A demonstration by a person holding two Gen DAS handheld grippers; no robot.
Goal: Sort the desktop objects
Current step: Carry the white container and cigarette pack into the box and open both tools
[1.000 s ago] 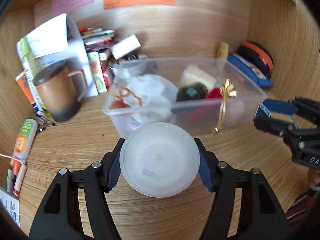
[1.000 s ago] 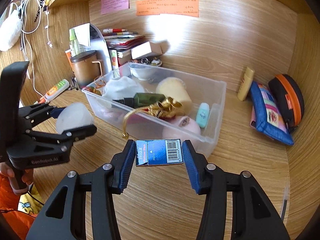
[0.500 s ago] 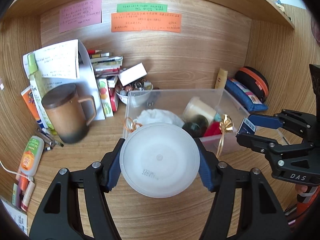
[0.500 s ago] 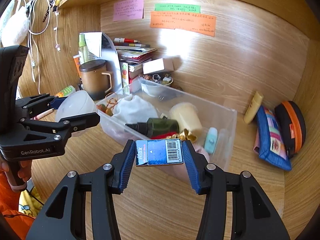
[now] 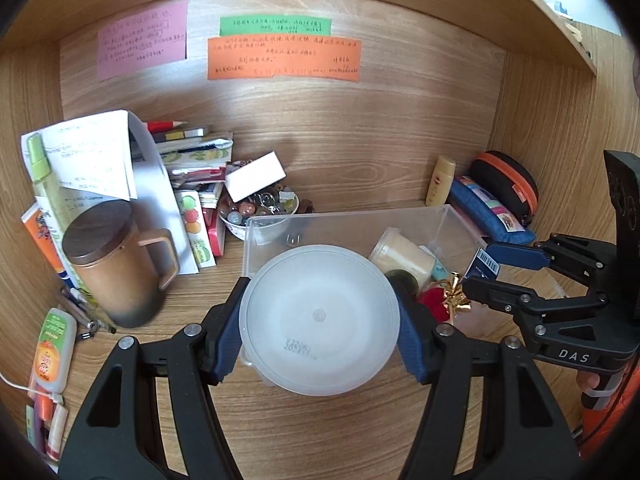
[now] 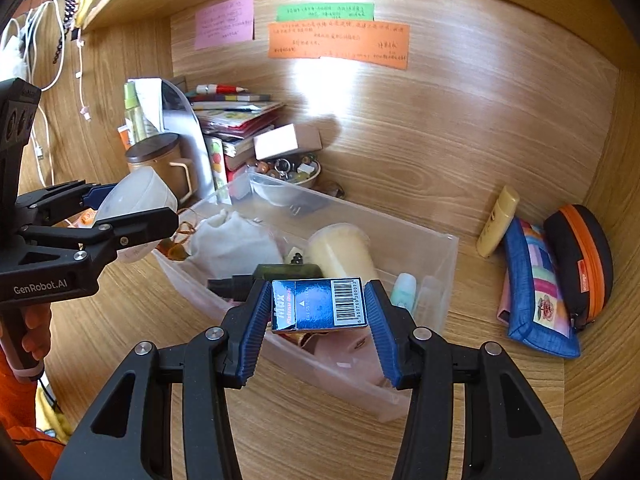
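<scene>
Now the left claw (image 5: 319,318) pinches a translucent white bowl (image 5: 319,322) by its rim, the bowl's underside facing the camera, above the near edge of a clear bin (image 5: 360,220) on the wooden worktop (image 5: 360,432). At about three o'clock of it, the right claw (image 6: 318,318) grips a small blue box (image 6: 318,306) with a barcode, one blue pad on each end, over the bin's near wall. Inside the bin lie a white cloth bundle (image 6: 232,240), a dark green bottle (image 6: 288,272) and a cream cup (image 6: 342,250). At nine o'clock of the bin stands a brown mug (image 5: 116,268) with a lid. At three o'clock lie a blue pouch (image 6: 536,292) and a black-and-orange case (image 6: 580,256).
</scene>
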